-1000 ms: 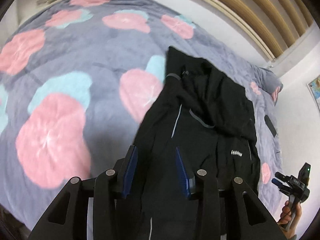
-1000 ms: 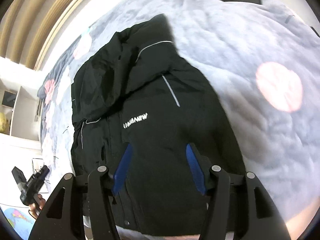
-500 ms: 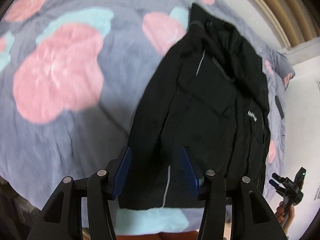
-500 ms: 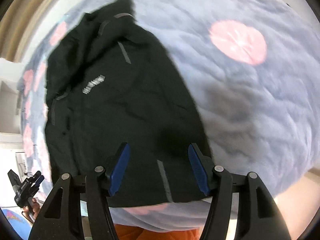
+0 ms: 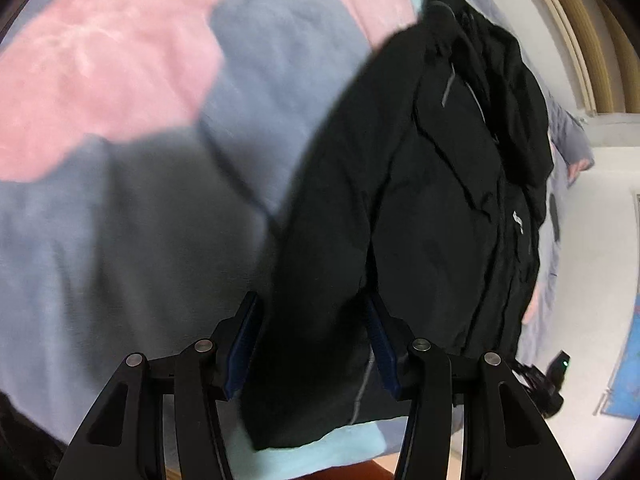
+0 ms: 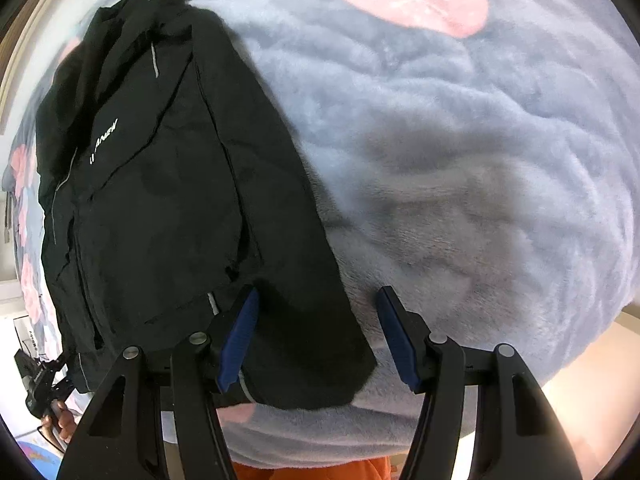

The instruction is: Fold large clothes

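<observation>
A black jacket [image 5: 420,208] with grey piping and a small white logo lies lengthwise on the bed, its hem at the near edge. My left gripper [image 5: 312,344] is open, low over the hem's left corner, its blue pads either side of the fabric. In the right wrist view the jacket [image 6: 160,184] fills the left half. My right gripper [image 6: 316,340] is open over the hem's right corner, the left pad above the cloth and the right pad above the blanket.
The bed has a fluffy grey-blue blanket [image 6: 460,160] with pink and light blue blotches [image 5: 100,68]. The bed's near edge lies just under both grippers. A white wall and a wooden slatted headboard [image 5: 592,60] stand at the far end.
Both grippers have dropped lower and closer to the jacket's hem at the near bed edge. The jacket has not moved. Both stay open.
</observation>
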The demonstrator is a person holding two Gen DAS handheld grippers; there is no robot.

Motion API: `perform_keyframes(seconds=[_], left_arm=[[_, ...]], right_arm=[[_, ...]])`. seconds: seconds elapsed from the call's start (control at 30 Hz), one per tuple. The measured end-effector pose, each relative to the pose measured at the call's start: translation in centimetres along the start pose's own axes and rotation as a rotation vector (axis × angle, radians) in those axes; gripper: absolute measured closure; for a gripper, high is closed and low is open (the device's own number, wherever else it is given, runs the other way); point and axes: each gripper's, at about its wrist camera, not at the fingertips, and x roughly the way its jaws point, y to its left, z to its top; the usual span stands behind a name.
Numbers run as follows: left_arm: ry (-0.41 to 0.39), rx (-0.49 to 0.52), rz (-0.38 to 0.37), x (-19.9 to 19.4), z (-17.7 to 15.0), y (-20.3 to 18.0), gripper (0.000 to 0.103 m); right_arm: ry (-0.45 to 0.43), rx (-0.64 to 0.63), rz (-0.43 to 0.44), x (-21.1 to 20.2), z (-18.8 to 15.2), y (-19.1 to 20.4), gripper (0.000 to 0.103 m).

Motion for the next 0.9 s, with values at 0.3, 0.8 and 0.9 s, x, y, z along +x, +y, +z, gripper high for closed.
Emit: perform_keyframes(seconds=[0.3,0.8,0.9], left_arm=[[0.013,0.092,-0.025,0.3,-1.1,-1.0,0.058],[0.006,0.149,-0.01,0.0,-1.5,-1.9,0.089],[-0.009,0.159,-0.025,-0.9,-1.4,-2.6,0.092]], right_arm=[[0.026,-0.089,0.035,0.6,-0.7,1.9,0.042],[0.061,-0.172,0.045,1.2,-1.1,3.6,0.07],[0.014,-0.227,0.028,-0.1,-1.6,5.4,0.082]])
